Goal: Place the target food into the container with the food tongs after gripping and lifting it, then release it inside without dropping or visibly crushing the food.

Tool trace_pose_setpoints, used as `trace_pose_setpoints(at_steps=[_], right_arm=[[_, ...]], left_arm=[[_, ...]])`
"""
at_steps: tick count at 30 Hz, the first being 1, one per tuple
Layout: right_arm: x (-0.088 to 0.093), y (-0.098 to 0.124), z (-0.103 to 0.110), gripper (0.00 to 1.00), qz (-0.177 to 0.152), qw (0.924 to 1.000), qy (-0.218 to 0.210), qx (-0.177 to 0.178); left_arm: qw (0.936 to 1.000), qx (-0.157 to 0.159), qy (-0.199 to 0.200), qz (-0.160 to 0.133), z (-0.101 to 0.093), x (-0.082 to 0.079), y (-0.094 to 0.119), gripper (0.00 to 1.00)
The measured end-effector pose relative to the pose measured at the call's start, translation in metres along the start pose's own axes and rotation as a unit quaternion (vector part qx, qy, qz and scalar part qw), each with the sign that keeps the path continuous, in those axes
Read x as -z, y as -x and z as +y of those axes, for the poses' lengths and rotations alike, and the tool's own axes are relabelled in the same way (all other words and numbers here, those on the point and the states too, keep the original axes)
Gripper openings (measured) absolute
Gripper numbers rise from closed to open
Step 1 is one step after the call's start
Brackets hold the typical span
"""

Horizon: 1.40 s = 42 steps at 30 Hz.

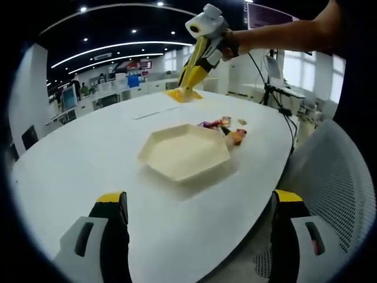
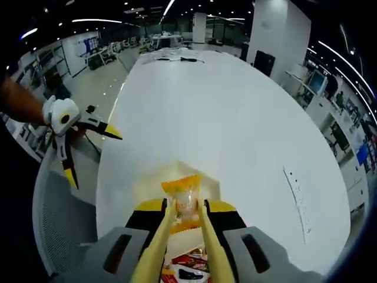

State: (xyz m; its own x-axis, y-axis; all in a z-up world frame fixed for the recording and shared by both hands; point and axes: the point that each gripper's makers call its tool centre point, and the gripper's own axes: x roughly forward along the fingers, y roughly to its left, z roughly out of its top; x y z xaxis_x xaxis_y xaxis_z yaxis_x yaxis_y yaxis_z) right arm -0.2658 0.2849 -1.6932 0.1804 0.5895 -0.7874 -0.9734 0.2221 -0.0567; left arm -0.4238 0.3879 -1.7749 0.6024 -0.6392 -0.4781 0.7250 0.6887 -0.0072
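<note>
A cream hexagonal container (image 1: 185,150) sits on the white table (image 1: 88,159). In the left gripper view, a hand holds my right gripper (image 1: 203,59) high above the table's far side. It is shut on yellow food tongs (image 1: 193,71), which pinch an orange snack packet (image 1: 184,94) in the air. In the right gripper view the tongs (image 2: 206,236) hold that packet (image 2: 184,194) over the container (image 2: 206,180). My left gripper (image 1: 197,203) stands wide open near the table's edge, holding nothing. It appears in the right gripper view as the left gripper (image 2: 94,159), beside the table.
Several loose snack packets (image 1: 227,127) lie just beyond the container, seen below the tongs as packets (image 2: 188,265). A grey mesh chair (image 1: 336,177) stands by the table edge. A tripod and desks line the room's far side.
</note>
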Motion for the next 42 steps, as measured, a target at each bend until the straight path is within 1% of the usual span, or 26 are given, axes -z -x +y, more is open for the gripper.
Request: trace_pose_setpoints(at_steps=[4,8,10,12,14,17,21,27,32,42], right_arm=[[-0.01,-0.004,0.0,0.24,-0.007,1.0,0.007,-0.001],[-0.011,-0.008,0.002,0.24,-0.002,0.9998,0.018,-0.007],[-0.012,-0.009,0.002,0.24,-0.005,0.9997,0.022,-0.01],[-0.015,-0.01,0.001,0.25,-0.014,0.9996,0.022,-0.01],[-0.016,-0.011,0.001,0.25,-0.018,0.9994,0.028,-0.009],[-0.016,-0.012,0.001,0.26,-0.018,0.9991,0.037,-0.009],[-0.016,-0.011,0.001,0.25,-0.019,0.9991,0.036,-0.012],[-0.012,-0.004,0.0,0.26,-0.022,0.9989,0.04,-0.01],[-0.01,0.005,-0.002,0.26,-0.035,0.9983,0.047,-0.005],[0.013,0.03,0.0,0.26,-0.034,0.998,0.053,0.004]], left_arm=[[1.0,-0.004,0.001,-0.001,0.002,0.0,0.0,0.97],[1.0,-0.007,0.0,-0.001,0.004,0.0,0.0,0.97],[1.0,-0.005,0.003,-0.003,0.003,-0.001,0.0,0.97],[0.9999,-0.003,0.008,-0.007,0.003,-0.002,0.0,0.97],[0.9999,-0.006,0.006,-0.006,0.004,-0.002,0.0,0.97],[1.0,-0.004,0.004,-0.005,0.003,-0.002,0.0,0.97],[0.9999,-0.006,0.006,-0.006,0.003,-0.002,0.0,0.97],[1.0,-0.005,0.004,-0.001,0.003,-0.001,0.0,0.97],[1.0,-0.004,0.004,0.0,0.002,0.0,0.0,0.97],[1.0,-0.002,0.001,0.001,0.002,0.001,0.0,0.96]])
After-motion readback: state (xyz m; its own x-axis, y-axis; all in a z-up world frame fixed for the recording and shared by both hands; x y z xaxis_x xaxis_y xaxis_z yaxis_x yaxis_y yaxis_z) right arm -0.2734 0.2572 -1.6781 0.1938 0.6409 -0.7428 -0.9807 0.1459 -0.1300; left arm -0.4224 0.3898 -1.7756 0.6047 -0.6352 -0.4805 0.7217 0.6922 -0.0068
